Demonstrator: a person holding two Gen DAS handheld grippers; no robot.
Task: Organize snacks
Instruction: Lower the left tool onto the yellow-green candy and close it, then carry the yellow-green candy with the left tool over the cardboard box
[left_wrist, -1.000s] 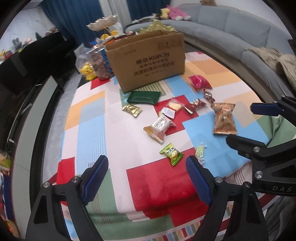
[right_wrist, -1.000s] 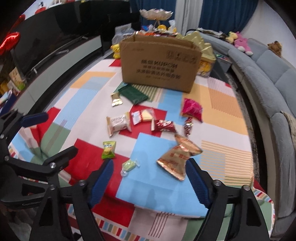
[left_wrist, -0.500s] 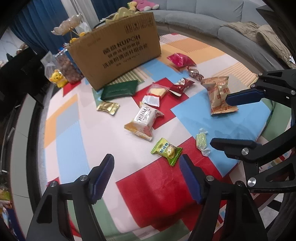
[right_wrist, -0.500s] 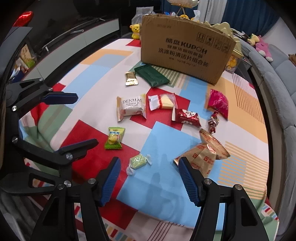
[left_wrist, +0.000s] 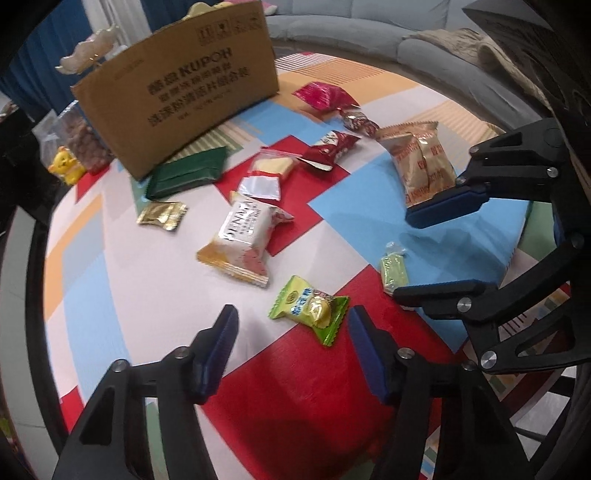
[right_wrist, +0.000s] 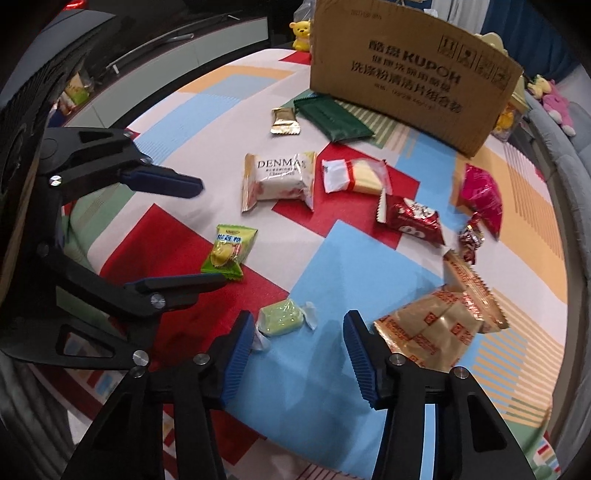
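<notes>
Wrapped snacks lie scattered on a patchwork tablecloth (left_wrist: 110, 288) in front of a brown cardboard box (left_wrist: 184, 85). My left gripper (left_wrist: 291, 332) hangs low over a green-and-yellow candy (left_wrist: 310, 308), which lies just ahead of and between its blue fingertips. The jaws are closing and the pads are not touching it. My right gripper (right_wrist: 299, 332) is closing around a pale green candy (right_wrist: 282, 321), which lies close to its left finger with no pad pressing on it. Each gripper also appears in the other's view: the left gripper (right_wrist: 210, 234) and the right gripper (left_wrist: 424, 254).
A white DENMA pack (right_wrist: 280, 181), a golden-brown pack (right_wrist: 439, 332), several red packs, a dark green pack (left_wrist: 188, 173) and a small gold one (left_wrist: 162, 216) lie beyond the candies. A grey sofa (left_wrist: 369, 33) curves behind the table. The table edge lies just below both grippers.
Both grippers have come down closer to the tablecloth and their jaws have narrowed. The two green candies now lie between or just ahead of the fingertips.
</notes>
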